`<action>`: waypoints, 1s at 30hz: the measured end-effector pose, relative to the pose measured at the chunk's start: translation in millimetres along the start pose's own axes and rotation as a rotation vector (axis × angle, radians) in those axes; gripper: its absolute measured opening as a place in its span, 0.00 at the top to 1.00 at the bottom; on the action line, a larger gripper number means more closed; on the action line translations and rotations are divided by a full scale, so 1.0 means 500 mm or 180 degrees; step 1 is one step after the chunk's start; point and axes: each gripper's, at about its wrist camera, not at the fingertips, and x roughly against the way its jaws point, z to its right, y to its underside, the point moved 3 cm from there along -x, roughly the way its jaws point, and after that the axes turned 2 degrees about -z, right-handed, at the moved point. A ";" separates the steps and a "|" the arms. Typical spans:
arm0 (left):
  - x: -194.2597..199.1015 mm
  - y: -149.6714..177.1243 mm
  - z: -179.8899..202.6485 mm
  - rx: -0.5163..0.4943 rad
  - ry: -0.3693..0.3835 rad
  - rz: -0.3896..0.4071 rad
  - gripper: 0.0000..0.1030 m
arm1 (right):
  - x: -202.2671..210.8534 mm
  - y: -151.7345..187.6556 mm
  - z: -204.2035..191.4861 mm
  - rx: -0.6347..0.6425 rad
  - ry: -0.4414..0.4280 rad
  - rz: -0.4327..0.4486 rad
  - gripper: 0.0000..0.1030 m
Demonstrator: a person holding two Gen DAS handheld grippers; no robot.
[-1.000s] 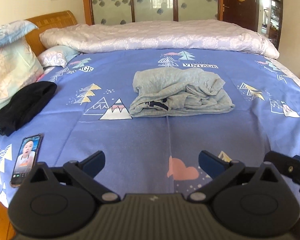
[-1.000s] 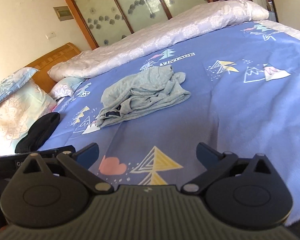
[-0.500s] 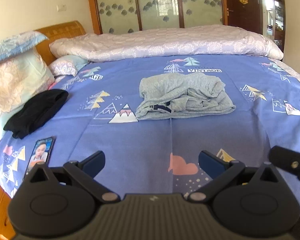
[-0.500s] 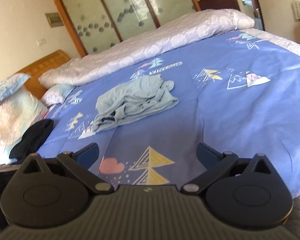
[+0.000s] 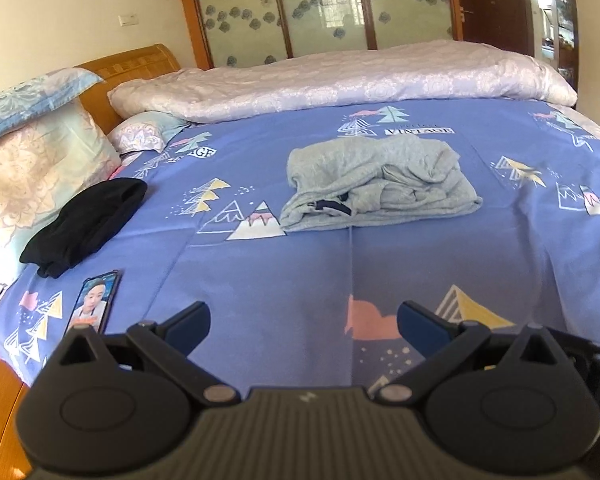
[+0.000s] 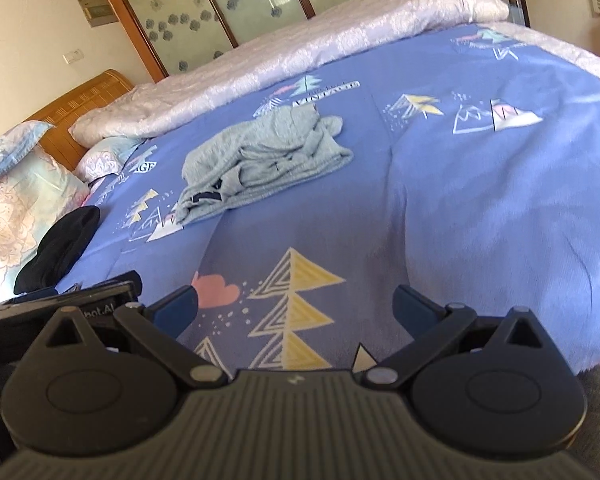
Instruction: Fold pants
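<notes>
Bright daylight, soft shadows — strong fisheye bending at edges, dark corners, slight blur in right view.

One grey pants, one black garment, one phone.

The left gripper fills the bottom of the left wrist view, its two blue-tipped fingers spread wide apart with nothing between them. Its black body with two round hinge plates spans the lower edge of the frame. The right gripper sits the same way at the bottom of the right wrist view, blue-tipped fingers wide apart and empty. Part of the left gripper's black body shows at the lower left of that view, just beside the right one.
</notes>
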 end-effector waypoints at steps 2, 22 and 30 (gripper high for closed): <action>-0.002 0.004 0.005 -0.0036 0.0008 -0.0010 0.00 | -0.001 0.001 0.002 -0.0011 0.0011 -0.0012 0.00; -0.029 0.019 0.016 -0.0144 0.0060 -0.0244 0.00 | -0.011 0.013 0.016 -0.0050 0.0079 -0.0115 0.00; -0.041 0.023 0.006 -0.0107 0.0018 -0.0317 0.00 | -0.011 0.015 0.018 -0.0052 0.0102 -0.0113 0.00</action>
